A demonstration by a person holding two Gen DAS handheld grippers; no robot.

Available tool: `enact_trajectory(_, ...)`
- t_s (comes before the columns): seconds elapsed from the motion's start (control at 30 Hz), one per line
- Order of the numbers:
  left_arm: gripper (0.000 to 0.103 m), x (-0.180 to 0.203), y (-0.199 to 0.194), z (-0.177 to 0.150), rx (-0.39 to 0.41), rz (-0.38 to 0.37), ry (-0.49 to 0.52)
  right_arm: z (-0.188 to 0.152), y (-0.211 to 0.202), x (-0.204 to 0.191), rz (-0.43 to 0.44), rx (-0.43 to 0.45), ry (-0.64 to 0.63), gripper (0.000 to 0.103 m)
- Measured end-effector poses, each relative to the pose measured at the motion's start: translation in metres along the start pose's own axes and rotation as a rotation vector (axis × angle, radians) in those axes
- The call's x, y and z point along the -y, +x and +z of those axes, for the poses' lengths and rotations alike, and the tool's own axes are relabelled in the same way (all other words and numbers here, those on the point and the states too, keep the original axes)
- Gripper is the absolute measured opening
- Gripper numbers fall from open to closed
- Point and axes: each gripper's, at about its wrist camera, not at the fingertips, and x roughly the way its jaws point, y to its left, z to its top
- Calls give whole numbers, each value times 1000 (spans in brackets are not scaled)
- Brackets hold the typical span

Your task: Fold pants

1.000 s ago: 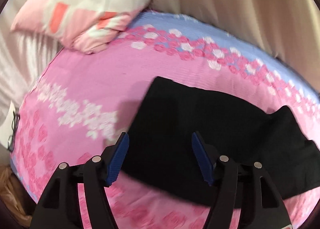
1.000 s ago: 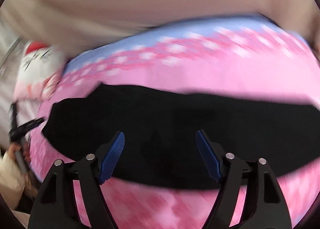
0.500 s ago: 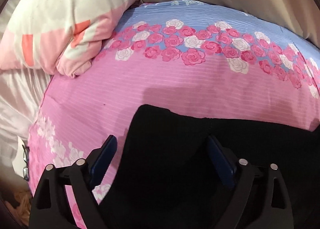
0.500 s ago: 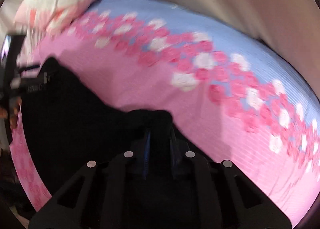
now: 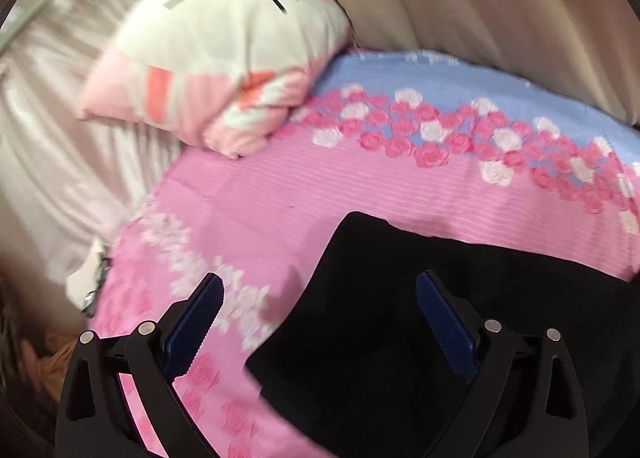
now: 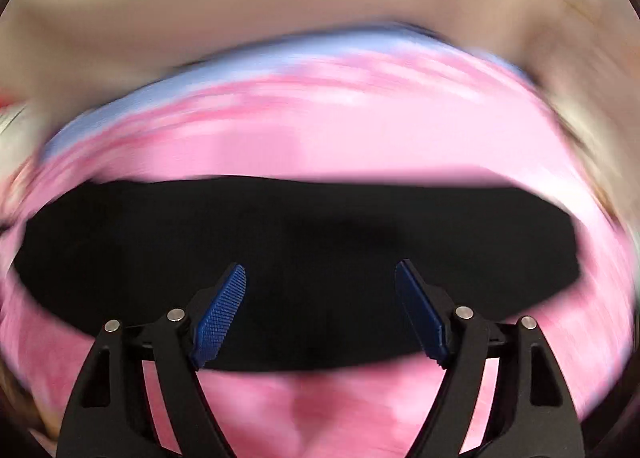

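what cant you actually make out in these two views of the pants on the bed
- Left wrist view: the black pants run off the right and bottom edges, and the left hand-held gripper covers part.
- Right wrist view: motion blur smears the bedspread; pants show no folds or seams.
- Small dark object at the bed's left edge: too blurred to identify.

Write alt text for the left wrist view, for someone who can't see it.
An open claw with blue pads hangs over the left end of black pants lying on a pink rose-print bedspread, gripping nothing. A white and pink cat-face pillow sits at the far left corner, against beige curtains.
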Motion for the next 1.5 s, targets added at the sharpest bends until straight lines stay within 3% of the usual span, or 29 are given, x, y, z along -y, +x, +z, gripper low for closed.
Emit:
enact_trajectory(0.07, 96, 9, -28, -7, 25, 4, 3, -6, -3, 88, -112, -23, 192, 75)
enact_trajectory(0.13, 96, 28, -51, -12, 44, -2, 32, -7, -8, 147, -124, -3, 341, 76)
enact_trajectory(0.2, 96, 56, -76, -18, 44, -18, 76, -4, 0, 196, -23, 4, 494, 77)
enact_trajectory(0.23, 96, 75, -90, -23, 37, -55, 96, -3, 8, 212, 27, -9, 546, 85)
enact_trajectory(0.3, 96, 105, -108, -34, 16, -116, 127, 1, 42, 230, 154, -80, 618, 88)
enact_trajectory(0.33, 96, 123, -118, -40, 3, -149, 145, 3, 53, 232, 186, -104, 623, 64)
enact_trajectory(0.37, 96, 133, -124, -44, -3, -171, 159, 6, 68, 228, 241, -127, 599, 25)
enact_trajectory(0.43, 96, 159, -137, -53, -11, -197, 199, 20, 70, 213, 274, -131, 536, 11)
enact_trajectory(0.47, 96, 169, -144, -57, -8, -199, 223, 34, 49, 202, 305, -66, 483, 8)
enact_trajectory(0.53, 97, 179, -152, -60, -3, -205, 242, 55, 1, 187, 343, 63, 388, 7)
enact_trajectory(0.6, 97, 183, -155, -65, -9, -212, 252, 58, -35, 189, 302, 143, 319, 7)
enact_trajectory(0.63, 97, 184, -154, -66, -14, -204, 255, 51, -30, 197, 251, 120, 301, 8)
enact_trajectory(0.7, 97, 188, -145, -73, -49, -182, 256, 22, 19, 221, 141, -49, 298, 8)
enact_trajectory(0.73, 97, 190, -140, -77, -71, -172, 258, 7, 43, 229, 116, -124, 322, 8)
enact_trajectory(0.77, 97, 192, -133, -81, -92, -156, 264, -7, 60, 236, 137, -152, 355, 15)
enact_trajectory(0.8, 97, 192, -129, -84, -97, -142, 267, -9, 55, 237, 154, -86, 368, 18)
enact_trajectory(0.9, 97, 192, -125, -94, -98, -111, 284, -10, 50, 237, 158, -77, 399, 23)
enact_trajectory(0.97, 97, 190, -120, -100, -114, -97, 294, -8, 45, 236, 151, -85, 379, 43)
enact_trajectory(1.07, 97, 184, -117, -101, -118, -79, 296, 4, 34, 232, 87, -55, 295, 60)
enact_trajectory(1.13, 97, 176, -117, -96, -102, -70, 283, 17, 20, 233, 65, 3, 262, 61)
enact_trajectory(1.2, 97, 171, -115, -88, -90, -66, 266, 33, 21, 224, 76, 16, 219, 61)
enact_trajectory(1.4, 97, 158, -106, -64, -86, -53, 221, 57, 68, 207, 39, -88, 119, 60)
enact_trajectory(1.47, 97, 157, -109, -64, -79, -50, 219, 58, 78, 201, 59, -109, 85, 28)
enact_trajectory(1.5, 97, 158, -109, -65, -81, -49, 224, 58, 82, 197, 45, -128, 52, 21)
